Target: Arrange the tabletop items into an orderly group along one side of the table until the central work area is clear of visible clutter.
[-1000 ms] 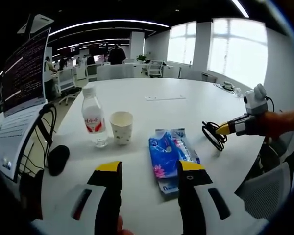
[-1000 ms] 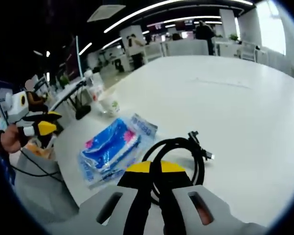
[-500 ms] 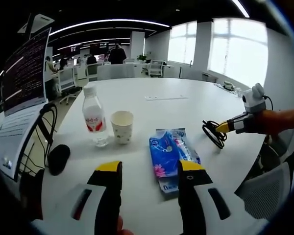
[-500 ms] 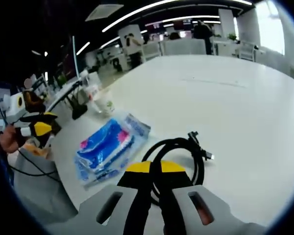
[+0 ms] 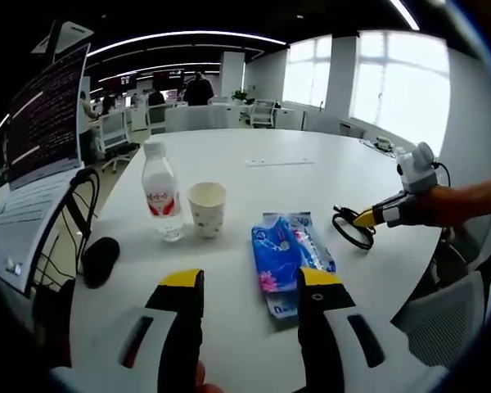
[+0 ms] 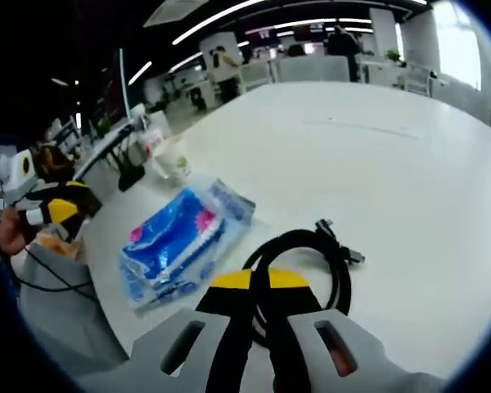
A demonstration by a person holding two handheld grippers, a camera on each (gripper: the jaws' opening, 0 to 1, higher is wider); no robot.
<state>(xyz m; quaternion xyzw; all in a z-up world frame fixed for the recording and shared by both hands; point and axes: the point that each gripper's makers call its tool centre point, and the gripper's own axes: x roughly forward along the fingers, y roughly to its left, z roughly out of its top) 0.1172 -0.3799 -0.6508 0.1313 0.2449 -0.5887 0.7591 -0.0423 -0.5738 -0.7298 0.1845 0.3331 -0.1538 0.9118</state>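
The right gripper (image 6: 258, 282), its yellow-tipped jaws pinched together on a loop of glossy black cable (image 6: 307, 258), holds the coil low over a smooth white round table (image 6: 376, 164). The cable's plug end lies on the tabletop just ahead and to the right of the jaws. A crinkled blue plastic tissue pack (image 6: 180, 241) lies flat just to the left of the coil.

The left gripper (image 5: 250, 282) hovers with jaws spread wide and nothing between them. Past its right jaw lies the tissue pack (image 5: 288, 258); farther ahead stand a pale paper cup (image 5: 206, 208) and a clear red-labelled water bottle (image 5: 161, 199), close together. A black mouse (image 5: 98, 260) lies near the table's left edge. Beyond these things the tabletop is open, wide and bare.
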